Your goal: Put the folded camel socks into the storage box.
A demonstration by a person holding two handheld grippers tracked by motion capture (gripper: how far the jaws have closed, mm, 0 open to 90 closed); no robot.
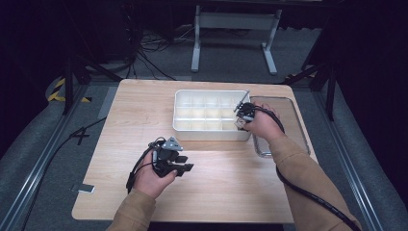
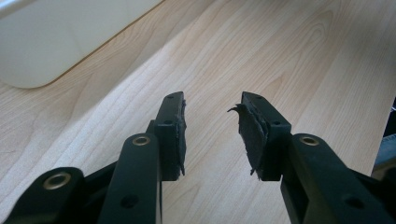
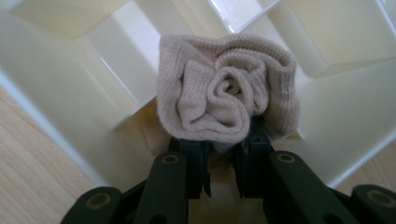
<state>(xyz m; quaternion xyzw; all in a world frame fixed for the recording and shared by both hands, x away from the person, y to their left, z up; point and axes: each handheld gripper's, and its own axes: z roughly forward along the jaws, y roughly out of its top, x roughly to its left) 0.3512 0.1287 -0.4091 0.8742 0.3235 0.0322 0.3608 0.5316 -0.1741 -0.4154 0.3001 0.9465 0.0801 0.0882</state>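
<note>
At the near right corner of the white divided box (image 1: 211,115), a rolled beige sock (image 3: 226,95) is held by the right gripper (image 3: 222,158), its jaws clenched on the lower part of the roll, just above one of the box's compartments. Which compartment lies beneath cannot be told exactly. The sock is judged to be light, soft and easily squashed; being knit cloth, it is not slippery and not fragile, but the roll could come loose if it is pinched at an outer fold alone. It is best taken across the thick middle of the roll, so that all layers are pressed together. The left gripper (image 2: 212,130) is kept released over the bare wooden counter (image 2: 299,70), nothing between its jaws, near the box's front wall. A clear tray (image 1: 293,127) stands just beside the box.
</note>
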